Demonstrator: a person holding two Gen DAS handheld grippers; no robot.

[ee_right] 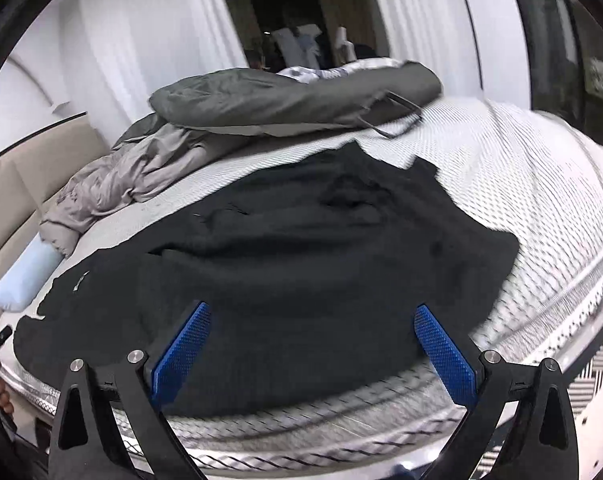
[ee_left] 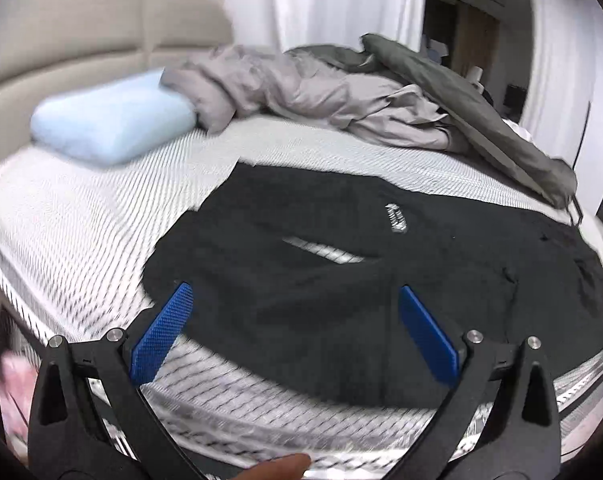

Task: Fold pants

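Black pants (ee_left: 341,272) lie spread flat on the white patterned mattress (ee_left: 81,220), near its front edge. A small white logo (ee_left: 395,218) shows on them, and a slit of mattress shows between the legs. My left gripper (ee_left: 295,294) is open and empty, its blue pads just above the pants' near edge. In the right wrist view the same pants (ee_right: 301,260) lie across the mattress (ee_right: 541,200). My right gripper (ee_right: 313,314) is open and empty over their near edge.
A light blue pillow (ee_left: 109,120) lies at the beige headboard (ee_left: 61,40). A crumpled grey duvet (ee_left: 321,88) and a dark green cover (ee_right: 293,100) are piled at the bed's far side. White curtains hang behind. Pink cloth (ee_left: 13,384) lies on the floor at left.
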